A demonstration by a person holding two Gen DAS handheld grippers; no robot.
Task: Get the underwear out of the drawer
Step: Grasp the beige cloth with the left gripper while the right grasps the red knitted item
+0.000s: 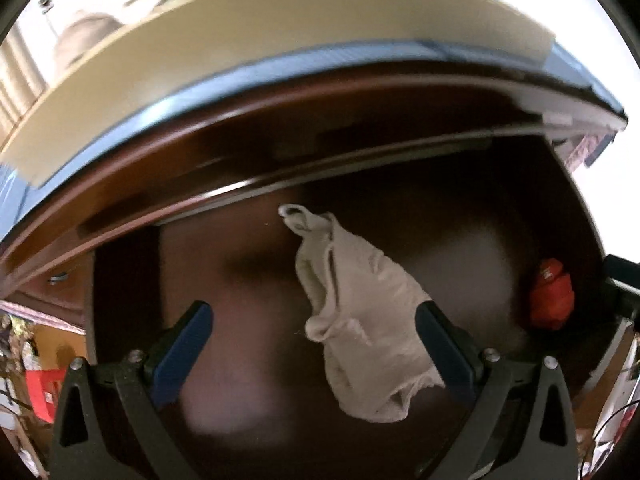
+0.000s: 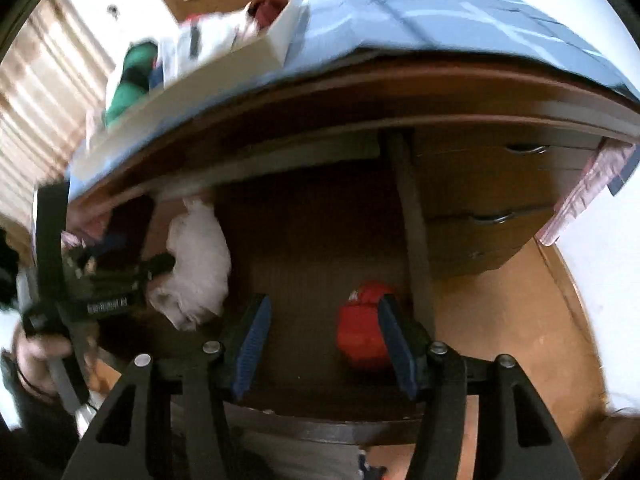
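A white pair of underwear lies crumpled on the dark wooden bottom of the open drawer. My left gripper hangs over it, open wide, and the cloth runs behind its right finger. A red folded item sits at the drawer's right side. In the right wrist view my right gripper stands open above the drawer. The red item lies below it, partly behind the right finger. The left gripper shows at the left against the white underwear.
The desk top with a blue cover overhangs the drawer's back. A white box of clothes stands on it. Two shut drawers with handles are to the right. A hand holds the left gripper's handle.
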